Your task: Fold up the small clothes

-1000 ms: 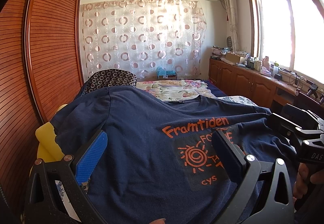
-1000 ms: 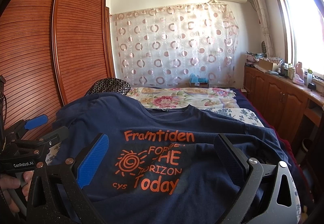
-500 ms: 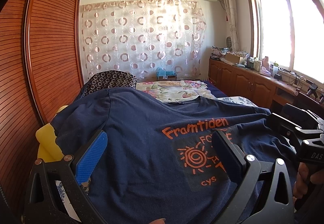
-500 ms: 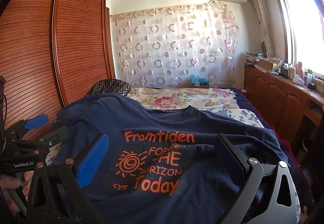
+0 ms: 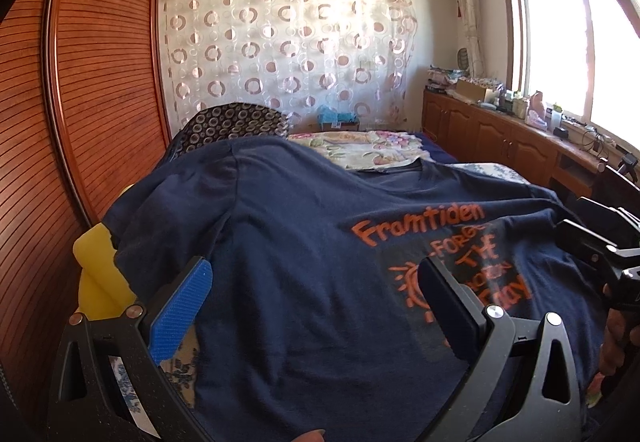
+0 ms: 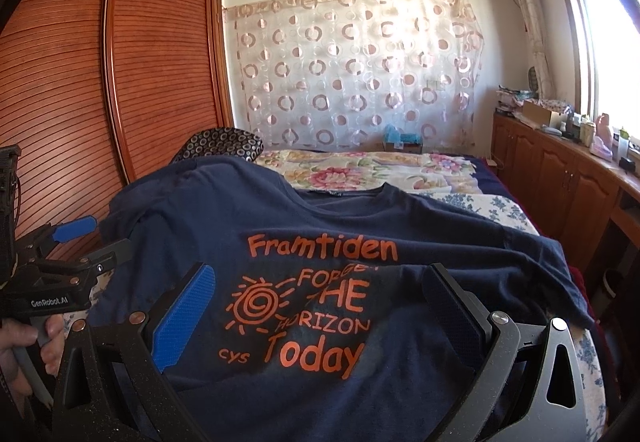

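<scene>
Although the dark navy cotton T-shirt with orange printed lettering (image 6: 320,302) is lying spread face-up across the bed, nothing in either view is showing a fold made yet — the sleeves are draping out to both sides and the collar is pointing toward the floral quilt (image 6: 352,170) at the far end. Judging by that, the folding is sitting at its very start, with every fold left to do. The left gripper (image 5: 316,294) is hovering over the shirt's left half with its jaws spread wide and nothing between them. The right gripper (image 6: 320,302) is hanging above the printed chest, likewise gaping wide and empty — whether either fingertip is touching the cloth I cannot tell. A yellow cushion (image 5: 100,278) is peeking out beside the left sleeve, near the brown slatted wooden wardrobe (image 5: 80,102).
</scene>
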The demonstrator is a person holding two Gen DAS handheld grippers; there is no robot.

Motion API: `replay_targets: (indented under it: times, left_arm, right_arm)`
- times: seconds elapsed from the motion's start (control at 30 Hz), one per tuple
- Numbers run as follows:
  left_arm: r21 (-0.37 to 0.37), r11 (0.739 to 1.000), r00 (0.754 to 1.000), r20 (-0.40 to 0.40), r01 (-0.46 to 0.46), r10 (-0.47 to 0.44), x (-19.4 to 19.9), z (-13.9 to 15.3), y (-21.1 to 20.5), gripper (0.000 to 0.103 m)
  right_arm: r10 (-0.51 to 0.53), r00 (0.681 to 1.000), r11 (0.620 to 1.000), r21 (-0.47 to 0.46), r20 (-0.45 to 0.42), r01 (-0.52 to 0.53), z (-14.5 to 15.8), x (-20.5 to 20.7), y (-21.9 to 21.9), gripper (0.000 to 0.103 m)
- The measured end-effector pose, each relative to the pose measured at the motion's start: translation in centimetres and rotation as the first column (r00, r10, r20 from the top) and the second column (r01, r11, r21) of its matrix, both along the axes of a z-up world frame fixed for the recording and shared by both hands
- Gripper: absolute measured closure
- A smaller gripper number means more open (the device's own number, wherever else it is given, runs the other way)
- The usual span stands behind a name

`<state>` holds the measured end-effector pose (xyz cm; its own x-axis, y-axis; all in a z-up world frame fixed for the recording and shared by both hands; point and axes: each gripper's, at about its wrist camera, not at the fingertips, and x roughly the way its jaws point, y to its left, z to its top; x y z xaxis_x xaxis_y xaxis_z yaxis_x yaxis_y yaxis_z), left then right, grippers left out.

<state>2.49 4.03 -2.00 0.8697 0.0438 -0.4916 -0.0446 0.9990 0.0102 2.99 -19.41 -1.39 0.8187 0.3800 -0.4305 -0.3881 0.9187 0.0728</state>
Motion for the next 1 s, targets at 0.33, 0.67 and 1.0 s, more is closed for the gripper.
replay_targets:
  times: [0.33, 0.67, 1.0]
  left_arm:
    - [0.035, 0.999, 0.999, -0.046, -0.017, 0.019, 1.4, -1.0, 3.9, 0.0]
    - [0.044, 0.999, 0.993, -0.116, -0.006, 0.011, 3.3, -1.3, 8.9, 0.0]
    - [-0.056, 0.998, 0.984, -0.176, -0.025, 0.015, 6.6, -0.9, 15.6, 0.028]
  right_arm:
    - [0.014, 0.999, 1.0, -0.022, -0.051, -0.016, -0.1, 0.9, 0.4, 0.0]
    - [0.061, 0.985, 0.995, -0.068, -0.163, -0.073, -1.2, 2.3, 1.7, 0.0]
    - [0.078, 0.966, 0.981, -0.152, -0.245, -0.117, -1.2, 2.3, 2.1, 0.0]
